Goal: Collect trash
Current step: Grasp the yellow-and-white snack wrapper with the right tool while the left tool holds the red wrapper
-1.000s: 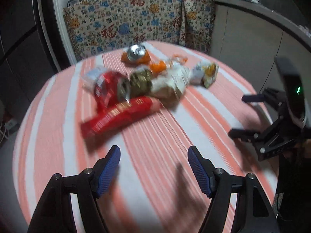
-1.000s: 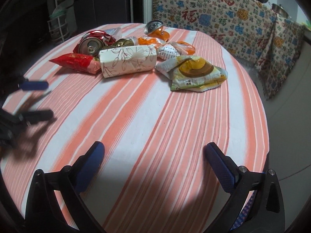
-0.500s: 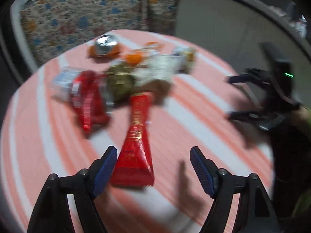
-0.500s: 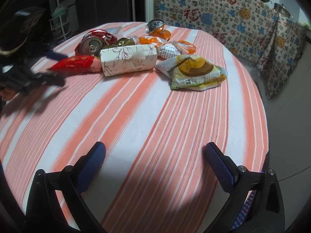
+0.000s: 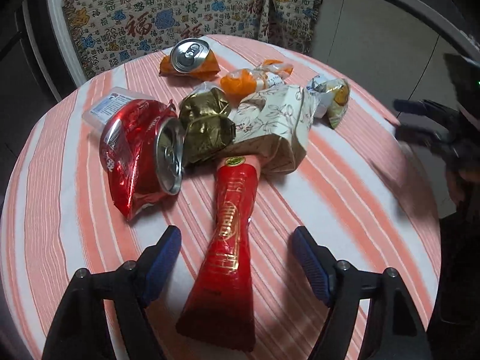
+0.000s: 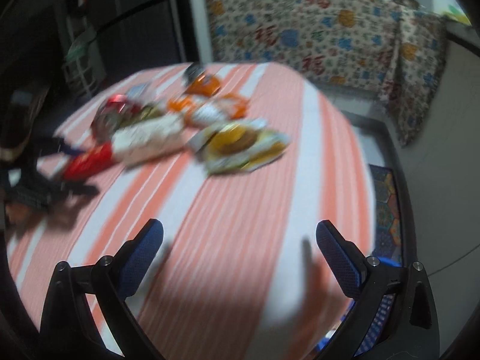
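Observation:
A pile of trash lies on the round striped table [image 5: 60,240]. A long red wrapper [image 5: 229,240] lies between the open jaws of my left gripper [image 5: 237,258]. Beyond it are a crushed red can [image 5: 144,156], a gold foil wad [image 5: 207,126], a floral paper pack [image 5: 276,120], an orange can [image 5: 189,60] and orange wrappers [image 5: 243,81]. My right gripper [image 6: 240,255] is open and empty above the near table edge. In its blurred view the yellow snack packet [image 6: 240,147] and the red wrapper [image 6: 87,162] show farther off.
A patterned cloth [image 5: 180,15] hangs over furniture behind the table. My right gripper also shows at the right edge of the left wrist view [image 5: 435,126]. A patterned floor mat [image 6: 387,198] and something blue [image 6: 387,294] lie below the table's right edge.
My left gripper has moved in over the red wrapper, which now lies between its jaws. My right gripper has swung, blurring its view and shifting the trash pile left and farther off.

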A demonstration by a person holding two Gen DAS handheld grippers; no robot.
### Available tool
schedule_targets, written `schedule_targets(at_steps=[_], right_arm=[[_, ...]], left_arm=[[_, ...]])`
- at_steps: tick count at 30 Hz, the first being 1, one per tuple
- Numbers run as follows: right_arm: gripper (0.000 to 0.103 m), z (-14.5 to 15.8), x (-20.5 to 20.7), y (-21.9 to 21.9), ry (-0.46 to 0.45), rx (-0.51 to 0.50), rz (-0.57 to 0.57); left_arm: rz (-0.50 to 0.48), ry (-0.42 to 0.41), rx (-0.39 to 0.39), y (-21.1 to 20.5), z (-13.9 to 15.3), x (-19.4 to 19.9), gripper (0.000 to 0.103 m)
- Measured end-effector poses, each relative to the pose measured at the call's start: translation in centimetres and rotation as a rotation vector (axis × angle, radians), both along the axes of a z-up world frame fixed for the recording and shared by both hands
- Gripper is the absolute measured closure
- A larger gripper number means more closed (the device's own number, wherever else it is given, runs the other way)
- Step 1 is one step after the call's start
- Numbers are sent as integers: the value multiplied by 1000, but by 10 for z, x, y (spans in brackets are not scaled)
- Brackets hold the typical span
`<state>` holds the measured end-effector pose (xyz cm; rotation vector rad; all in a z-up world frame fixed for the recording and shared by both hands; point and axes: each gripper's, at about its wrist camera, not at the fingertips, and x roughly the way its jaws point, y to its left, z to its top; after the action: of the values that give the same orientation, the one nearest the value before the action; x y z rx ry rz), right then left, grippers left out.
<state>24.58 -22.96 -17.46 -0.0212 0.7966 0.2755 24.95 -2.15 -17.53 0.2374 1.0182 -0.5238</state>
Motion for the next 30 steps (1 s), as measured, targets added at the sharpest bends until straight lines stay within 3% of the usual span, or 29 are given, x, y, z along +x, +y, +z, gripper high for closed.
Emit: schedule_targets(at_steps=[2, 5, 8, 11, 13, 14, 17, 19, 21, 25, 29, 30], right_arm=[[1, 2, 21, -10, -7, 38, -23], [1, 2, 51, -15, 11, 125, -8], [2, 2, 65, -4, 10, 147, 36], [22, -5, 71, 15, 74, 159, 145], [41, -8, 63, 28, 135, 146, 221], [43, -8, 57, 32, 172, 160, 272], [41, -2, 27, 46, 197, 123, 411], [16, 3, 16, 48, 142, 56, 387], [9, 5, 15, 51, 60, -28, 327], [10, 5, 36, 66, -18, -60, 302], [12, -5, 52, 87, -25, -105, 306], [18, -8, 56, 93, -19, -106, 317]], left_arm=[[9, -11, -7, 0, 2, -4, 56], [54, -16, -24, 3, 4, -14, 75], [130, -1, -71, 12, 4, -26, 75], [214, -9, -85, 19, 4, -40, 75], [271, -11, -93, 23, 5, -47, 75], [295, -10, -105, 26, 4, -50, 75], [336, -3, -140, 32, 3, -57, 73], [328, -9, -143, 29, 3, -56, 67], [302, -13, -138, 24, 3, -52, 58], [266, -22, -72, 15, 4, -50, 52], [253, -26, -32, 14, 4, -49, 52], [250, -27, -28, 14, 4, -51, 53]])
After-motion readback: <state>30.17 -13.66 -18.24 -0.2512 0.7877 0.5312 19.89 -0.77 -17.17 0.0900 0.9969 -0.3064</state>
